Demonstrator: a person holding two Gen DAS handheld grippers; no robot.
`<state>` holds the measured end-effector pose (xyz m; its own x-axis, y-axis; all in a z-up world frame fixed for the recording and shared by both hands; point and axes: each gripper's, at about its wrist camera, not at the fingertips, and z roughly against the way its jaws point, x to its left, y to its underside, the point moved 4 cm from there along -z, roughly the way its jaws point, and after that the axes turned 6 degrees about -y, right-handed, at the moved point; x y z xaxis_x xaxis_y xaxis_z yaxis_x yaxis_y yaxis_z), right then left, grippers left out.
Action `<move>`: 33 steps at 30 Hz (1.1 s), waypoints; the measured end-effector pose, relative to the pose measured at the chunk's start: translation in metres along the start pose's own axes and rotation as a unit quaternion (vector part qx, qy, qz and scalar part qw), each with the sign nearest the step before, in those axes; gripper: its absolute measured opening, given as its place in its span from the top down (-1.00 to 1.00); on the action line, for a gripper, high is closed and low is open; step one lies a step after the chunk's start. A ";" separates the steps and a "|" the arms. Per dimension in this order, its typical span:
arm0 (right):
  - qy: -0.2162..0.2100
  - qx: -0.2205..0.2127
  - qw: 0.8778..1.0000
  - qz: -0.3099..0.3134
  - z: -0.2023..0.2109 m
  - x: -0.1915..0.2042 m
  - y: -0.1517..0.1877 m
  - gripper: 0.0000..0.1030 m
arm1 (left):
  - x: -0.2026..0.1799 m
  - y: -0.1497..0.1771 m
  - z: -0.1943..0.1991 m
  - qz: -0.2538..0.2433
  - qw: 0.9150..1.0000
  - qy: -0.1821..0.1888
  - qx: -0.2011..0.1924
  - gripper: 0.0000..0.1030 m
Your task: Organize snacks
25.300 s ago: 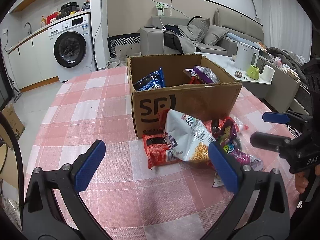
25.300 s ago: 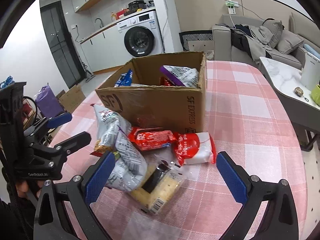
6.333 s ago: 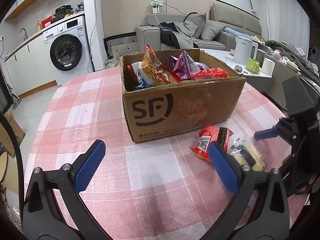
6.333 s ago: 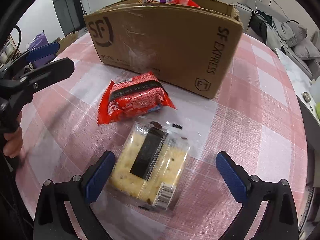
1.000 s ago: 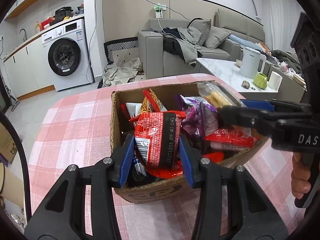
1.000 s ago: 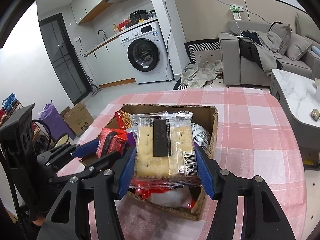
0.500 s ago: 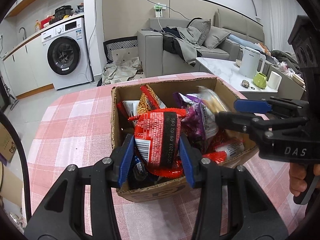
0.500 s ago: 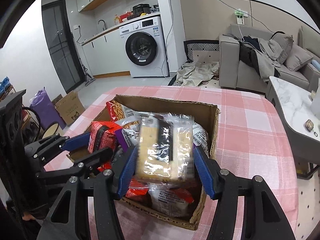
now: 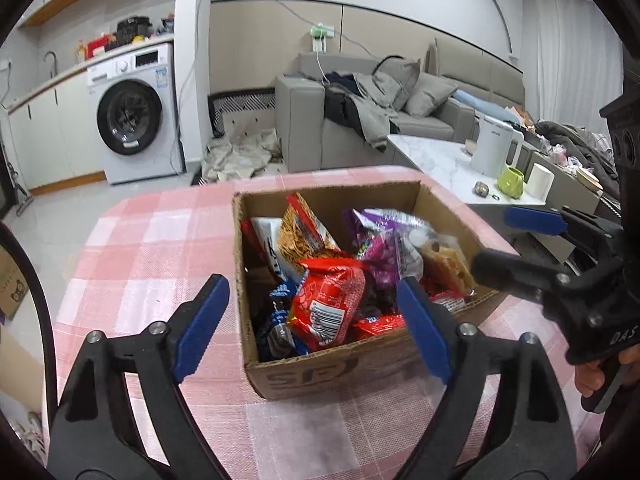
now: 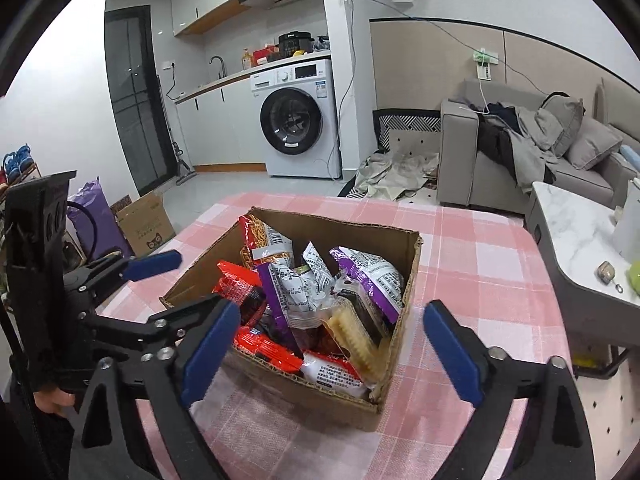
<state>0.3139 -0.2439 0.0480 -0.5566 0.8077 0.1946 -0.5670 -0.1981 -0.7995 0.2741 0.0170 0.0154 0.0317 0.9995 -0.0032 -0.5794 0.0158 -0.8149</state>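
Filling the cardboard box [image 9: 360,372] at mid-frame on the pink-checked bench [image 9: 152,248], glossy red, purple and orange snack packets [image 9: 328,308] lie heaped while both the left hand-held gripper [image 9: 316,328] and right hand-held gripper [image 10: 332,354], jaws just opened, gape wide and empty.

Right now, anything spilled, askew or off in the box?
Nothing spilled. The box is heaped: the cracker pack leans tilted against the near right wall, and the red pack lies on top of the pile. Both grippers, left and right, have just opened and hold nothing. No snacks show on the table.
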 end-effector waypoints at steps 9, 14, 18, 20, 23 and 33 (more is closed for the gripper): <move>-0.018 -0.030 0.999 -0.025 0.019 0.003 0.017 -0.99 | 0.005 0.008 0.040 0.018 0.999 0.004 -0.030 -0.99; -0.023 -0.046 0.998 -0.034 0.023 0.006 0.030 -0.99 | 0.009 0.020 0.054 0.029 0.999 0.006 -0.035 -0.99; -0.028 -0.060 0.997 -0.032 0.025 0.007 0.040 -0.99 | 0.014 0.030 0.057 0.040 0.998 0.011 -0.036 -0.99; -0.028 -0.067 0.997 -0.032 0.025 0.008 0.047 -0.99 | 0.016 0.036 0.057 0.044 0.998 0.013 -0.034 -0.99; -0.025 -0.090 0.995 -0.031 0.028 0.010 0.057 -0.99 | 0.014 0.045 0.054 0.044 0.999 0.017 -0.027 -0.99; -0.017 -0.119 0.992 -0.021 0.029 0.011 0.071 -0.99 | 0.007 0.063 0.051 0.032 0.998 0.006 -0.056 -0.99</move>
<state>0.2492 -0.2652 0.0098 -0.5575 0.7930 0.2458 -0.4321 -0.0244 -0.9015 0.1966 0.0259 -0.0060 0.0075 0.9980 -0.0630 -0.4859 -0.0515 -0.8725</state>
